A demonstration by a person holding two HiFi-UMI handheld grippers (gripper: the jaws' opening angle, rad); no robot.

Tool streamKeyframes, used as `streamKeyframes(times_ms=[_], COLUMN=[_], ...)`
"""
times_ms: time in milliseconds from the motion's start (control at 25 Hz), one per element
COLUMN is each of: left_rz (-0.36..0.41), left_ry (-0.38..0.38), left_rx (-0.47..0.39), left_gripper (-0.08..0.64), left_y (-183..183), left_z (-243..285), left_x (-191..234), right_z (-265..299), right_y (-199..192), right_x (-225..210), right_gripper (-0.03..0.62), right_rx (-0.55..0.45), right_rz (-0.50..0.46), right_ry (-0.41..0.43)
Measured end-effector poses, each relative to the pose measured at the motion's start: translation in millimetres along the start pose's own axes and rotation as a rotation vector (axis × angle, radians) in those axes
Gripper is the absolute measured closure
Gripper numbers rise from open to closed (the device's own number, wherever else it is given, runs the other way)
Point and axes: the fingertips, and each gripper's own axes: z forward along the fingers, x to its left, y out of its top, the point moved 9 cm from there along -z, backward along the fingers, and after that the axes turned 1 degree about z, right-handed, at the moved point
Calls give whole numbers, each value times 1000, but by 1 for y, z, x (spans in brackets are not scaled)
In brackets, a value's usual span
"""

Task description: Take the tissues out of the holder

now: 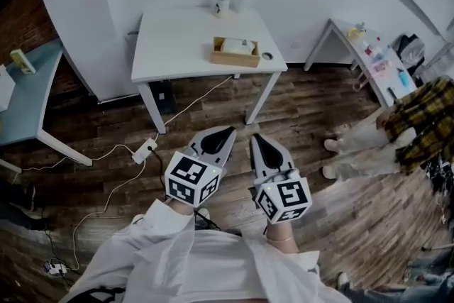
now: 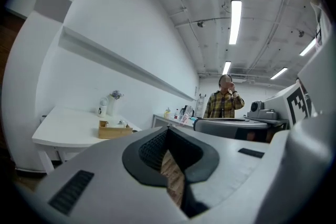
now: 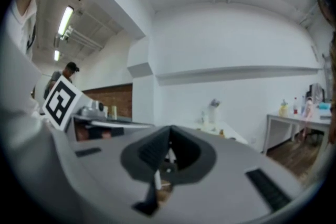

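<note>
Both grippers hang over the wood-plank floor, well short of the white tabletop [image 1: 177, 46]. The left gripper [image 1: 224, 131] has its dark ribbed pads pressed together at the tips with nothing between them; the right gripper [image 1: 256, 140] is closed and empty too. The holder [image 1: 234, 57], a shallow rectangular wooden box, sits near the tabletop's near right corner, its long axis along the near edge. Soft white tissues [image 1: 238, 45] lie in it. In the right gripper view the holder is blurred and hard to make out.
</note>
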Motion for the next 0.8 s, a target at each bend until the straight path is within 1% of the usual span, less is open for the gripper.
streamKeyframes(times_ms=[160,400,600,800], left_rz=[-46,-94,-98,-72], left_ry=[3,32,69,99], left_rx=[15,39,31,32], left_gripper=[540,540,540,540], left_y=[-3,-10,-11,8], left_z=[11,30,65,123], left_x=[22,54,78,117], right_z=[19,56,98,159], right_y=[-4,-14,-19,-4], right_x=[-9,-24,-58,-105], right_gripper=[584,584,584,584], right_rx=[49,106,105,83], right_rz=[14,23,13,8], right_ry=[-21,-11,27,49])
